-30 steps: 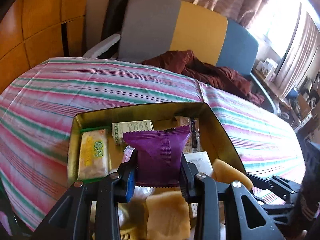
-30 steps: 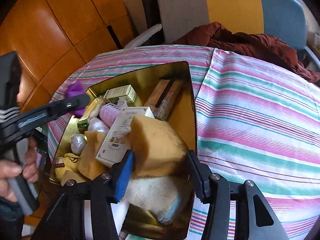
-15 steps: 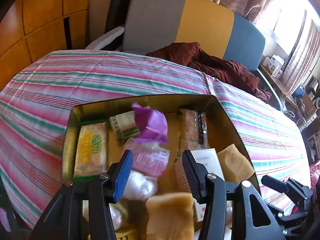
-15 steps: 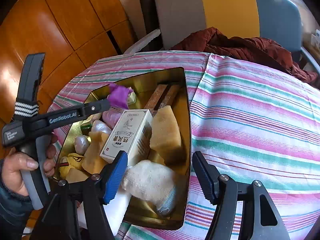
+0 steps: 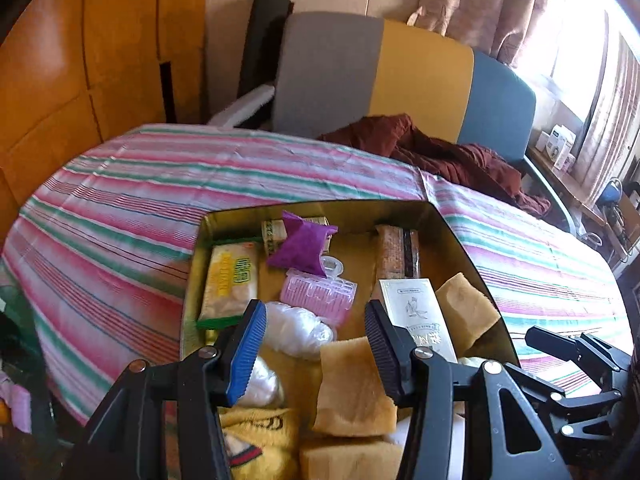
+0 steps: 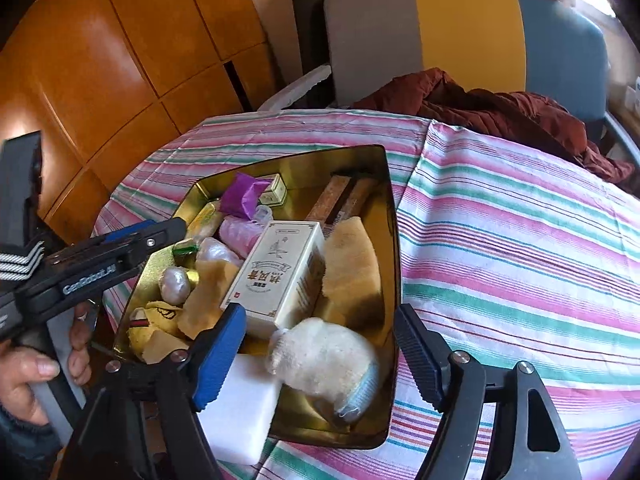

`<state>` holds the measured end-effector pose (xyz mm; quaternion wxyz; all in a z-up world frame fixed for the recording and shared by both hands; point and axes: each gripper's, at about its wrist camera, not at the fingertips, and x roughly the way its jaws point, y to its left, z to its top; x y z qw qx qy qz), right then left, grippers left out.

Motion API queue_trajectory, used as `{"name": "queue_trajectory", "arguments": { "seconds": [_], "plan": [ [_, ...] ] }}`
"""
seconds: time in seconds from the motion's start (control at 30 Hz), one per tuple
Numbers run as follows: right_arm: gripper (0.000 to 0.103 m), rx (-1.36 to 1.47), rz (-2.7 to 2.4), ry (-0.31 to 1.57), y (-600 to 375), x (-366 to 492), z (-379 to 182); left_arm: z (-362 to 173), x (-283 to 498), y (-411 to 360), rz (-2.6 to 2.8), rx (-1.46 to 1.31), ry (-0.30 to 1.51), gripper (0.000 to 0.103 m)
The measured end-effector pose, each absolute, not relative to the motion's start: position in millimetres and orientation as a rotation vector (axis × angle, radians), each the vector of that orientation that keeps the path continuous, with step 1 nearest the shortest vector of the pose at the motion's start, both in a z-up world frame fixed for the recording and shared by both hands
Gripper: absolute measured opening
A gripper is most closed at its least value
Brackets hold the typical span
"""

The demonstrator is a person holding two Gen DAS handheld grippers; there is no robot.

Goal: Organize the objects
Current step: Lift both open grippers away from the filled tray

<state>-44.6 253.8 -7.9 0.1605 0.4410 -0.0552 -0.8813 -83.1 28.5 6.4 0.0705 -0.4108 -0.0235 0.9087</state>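
**Both grippers released over the gold tin; purple packet lying inside**

Landmark: gold metal tin (image 5: 460,236) on the striped tablecloth (image 5: 140,200).

Nearest the left gripper (image 5: 316,344): jaws apart, nothing pressed between the pads; they have just been opening. Below and between them sit a tan sponge block (image 5: 352,388) and a white plastic-wrapped bundle (image 5: 298,330); a yellow embroidered cloth (image 5: 256,436) fills the tin's near corner.

Right gripper (image 6: 320,356): jaws wide, just been opening, not clamped on anything. A white fluffy puff (image 6: 324,360) lies between the jaws at the tin's near end, pads clear of it. A white foam block (image 6: 240,412) leans over the tin's near rim.

Mid-tin: cream carton with printed characters (image 6: 276,272), a larger tan sponge (image 6: 352,264) wedged between it and the tin's right wall, a pink ribbed roller (image 5: 318,294), a yellow-and-green snack packet (image 5: 232,280) along the left wall.

Far end of tin: purple packet (image 5: 302,246) rests free, tilted against a small green-printed box (image 5: 274,236); two brown bars (image 5: 398,252) lie lengthwise beside it.

Beyond the tin: bare tablecloth, then a maroon garment (image 5: 440,156) heaped at the table's far edge, a grey-yellow-blue chair back (image 5: 400,76), wooden wall panels (image 5: 80,60).
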Motion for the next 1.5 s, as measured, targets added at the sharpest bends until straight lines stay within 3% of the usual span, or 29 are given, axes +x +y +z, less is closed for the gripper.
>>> {"name": "queue_trajectory", "arguments": {
  "seconds": [0.23, 0.57, 1.0, 1.5],
  "plan": [
    [0.085, 1.235, -2.528, -0.107, 243.7, -33.4, -3.5, 20.2, -54.7, 24.6, 2.827, -1.169, -0.058, 0.061],
    [0.094, 1.147, -2.638, -0.018, 237.7, -8.9, 5.9, 27.9, -20.5, 25.2, 2.907, -1.128, -0.065, 0.066],
    [0.095, 1.147, -2.670, -0.033, 240.7, 6.6, -1.0, 28.2, 6.2, 32.6, 2.992, -1.111, -0.004, 0.066],
    [0.097, 1.135, -2.674, 0.004, 229.9, 9.4, 1.2, 32.8, 18.6, 28.4, 2.978, -1.076, -0.064, 0.066]
  ]
}}
